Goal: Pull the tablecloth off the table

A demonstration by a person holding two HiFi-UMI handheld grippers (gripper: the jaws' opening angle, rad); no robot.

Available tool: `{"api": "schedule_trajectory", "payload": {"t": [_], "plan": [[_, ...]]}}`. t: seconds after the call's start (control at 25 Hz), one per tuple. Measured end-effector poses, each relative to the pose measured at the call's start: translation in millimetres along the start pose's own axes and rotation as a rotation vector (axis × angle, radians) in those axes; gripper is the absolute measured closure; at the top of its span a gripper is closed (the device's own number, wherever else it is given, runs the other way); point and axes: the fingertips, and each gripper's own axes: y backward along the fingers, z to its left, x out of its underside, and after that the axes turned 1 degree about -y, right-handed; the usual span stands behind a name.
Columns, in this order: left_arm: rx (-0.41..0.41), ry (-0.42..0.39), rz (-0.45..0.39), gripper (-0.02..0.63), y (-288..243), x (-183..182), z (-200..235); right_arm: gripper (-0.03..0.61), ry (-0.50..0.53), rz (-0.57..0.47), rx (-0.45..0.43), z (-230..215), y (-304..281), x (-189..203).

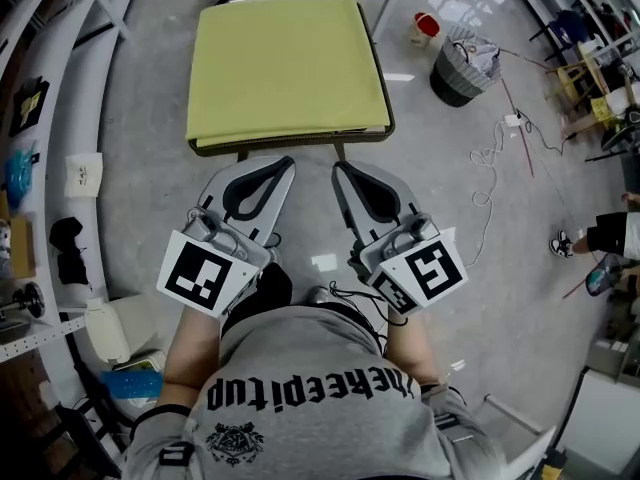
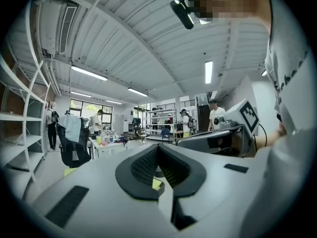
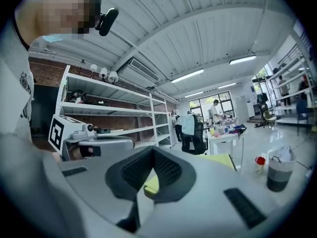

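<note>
We see the tablecloth [image 1: 285, 68] as a smooth, matte sheet of yellow-green fabric, nearly square with rounded corners. It lies flat on the small table [image 1: 300, 145] and covers the whole top. Along the near edge it shows as two thin layers, one over the other, above the table's dark rim. Being so close to square, it has no clear long axis. Its sides run straight away from us, and its near edge lies crosswise just ahead of both tools.

The left gripper [image 1: 287, 162] and the right gripper [image 1: 337, 166] have pale grey plastic shells. Their black ribbed pads curve into a teardrop loop. Both are clenched on nothing, with the tips meeting. In each gripper view only a sliver of the yellow-green cloth shows through the loop, beyond the pads. The two tools point level at the table's near edge and angle slightly toward each other. Their tips are close to the cloth but apart from it.

The floor [image 1: 440, 218] is bare grey concrete with a dull sheen.
</note>
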Motion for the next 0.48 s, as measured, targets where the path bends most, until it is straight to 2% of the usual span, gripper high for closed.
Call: {"api": "schedule_trajectory", "payload": {"t": [0.48], "plan": [[0.113,0.006,0.001,0.599,-13.7,10.2,59.1,0.568,-0.006,-0.005,0.086,-6.8,-61.1,2.6]]}}
